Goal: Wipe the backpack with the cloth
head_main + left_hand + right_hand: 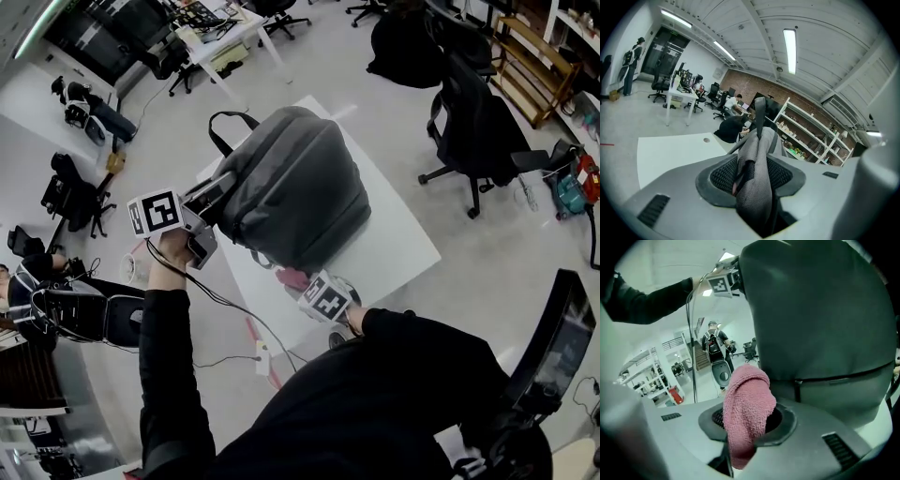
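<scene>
While the grey fabric backpack [295,183] rests on the white rectangular table [398,253], the left gripper [211,199], at the bag's nine o'clock side, is clamped on one of its grey mesh straps [757,173]. At the backpack's six o'clock, the right gripper [302,284] pinches a folded pink terry cloth [747,404] just beside the bag's lower wall; whether the cloth touches the bag I cannot tell.

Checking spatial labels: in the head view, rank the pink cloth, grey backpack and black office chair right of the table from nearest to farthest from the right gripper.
1. Pink cloth, held in the jaws of the right gripper.
2. Grey backpack, just ahead, on the table.
3. Black office chair, on the floor, upper right.
</scene>
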Available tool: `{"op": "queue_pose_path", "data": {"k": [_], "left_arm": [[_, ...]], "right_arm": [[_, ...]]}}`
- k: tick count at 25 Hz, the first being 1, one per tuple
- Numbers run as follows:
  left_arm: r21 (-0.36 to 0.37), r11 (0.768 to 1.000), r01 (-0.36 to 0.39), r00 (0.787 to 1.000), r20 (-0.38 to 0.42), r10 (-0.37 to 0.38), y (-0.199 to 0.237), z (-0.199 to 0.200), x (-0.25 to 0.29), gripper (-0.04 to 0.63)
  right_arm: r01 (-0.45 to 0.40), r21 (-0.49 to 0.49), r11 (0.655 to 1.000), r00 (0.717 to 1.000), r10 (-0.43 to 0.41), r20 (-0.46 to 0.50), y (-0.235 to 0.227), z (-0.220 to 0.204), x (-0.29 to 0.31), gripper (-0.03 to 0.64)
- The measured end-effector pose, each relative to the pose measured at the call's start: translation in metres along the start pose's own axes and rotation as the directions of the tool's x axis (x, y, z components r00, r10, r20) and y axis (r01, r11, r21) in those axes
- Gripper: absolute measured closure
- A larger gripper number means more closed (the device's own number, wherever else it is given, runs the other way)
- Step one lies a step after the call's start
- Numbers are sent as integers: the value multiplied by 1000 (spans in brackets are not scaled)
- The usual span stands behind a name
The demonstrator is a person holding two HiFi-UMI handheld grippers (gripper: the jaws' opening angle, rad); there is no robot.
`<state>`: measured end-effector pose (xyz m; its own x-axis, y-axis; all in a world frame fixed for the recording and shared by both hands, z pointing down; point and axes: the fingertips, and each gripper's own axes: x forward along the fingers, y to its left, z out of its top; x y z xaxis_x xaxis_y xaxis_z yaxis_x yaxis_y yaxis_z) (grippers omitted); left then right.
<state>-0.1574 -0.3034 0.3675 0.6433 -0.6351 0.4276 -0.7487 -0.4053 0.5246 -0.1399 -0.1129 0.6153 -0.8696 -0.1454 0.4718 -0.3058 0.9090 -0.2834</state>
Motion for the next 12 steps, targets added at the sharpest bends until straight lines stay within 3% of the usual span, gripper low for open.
{"op": "queue_pose_path", "data": {"k": [3,5,7,9,12], "left_arm": [[3,1000,3,1000,-6,-3,-1,-2,0,413],[3,1000,1,1000,-7,-1,-1,-3,0,413],[4,1000,-1,1000,-5,1,0,-3,1,413],[5,1000,-3,1000,-5,3,0,-3,1,413],[6,1000,-1,1000,-6,1,-1,-3,-1,413]], "right_arm": [[40,18,999,999,-40,-27,-22,-20,-8,521],[136,75,988,991,-135,-27,-66,-28,-23,520],[264,137,955,964,-263,-30,-126,-34,-46,520],[411,223,884,909,-416,-22,-193,-34,-83,521],[587,374,718,783,-621,-35,-276,-31,-147,520]]}}
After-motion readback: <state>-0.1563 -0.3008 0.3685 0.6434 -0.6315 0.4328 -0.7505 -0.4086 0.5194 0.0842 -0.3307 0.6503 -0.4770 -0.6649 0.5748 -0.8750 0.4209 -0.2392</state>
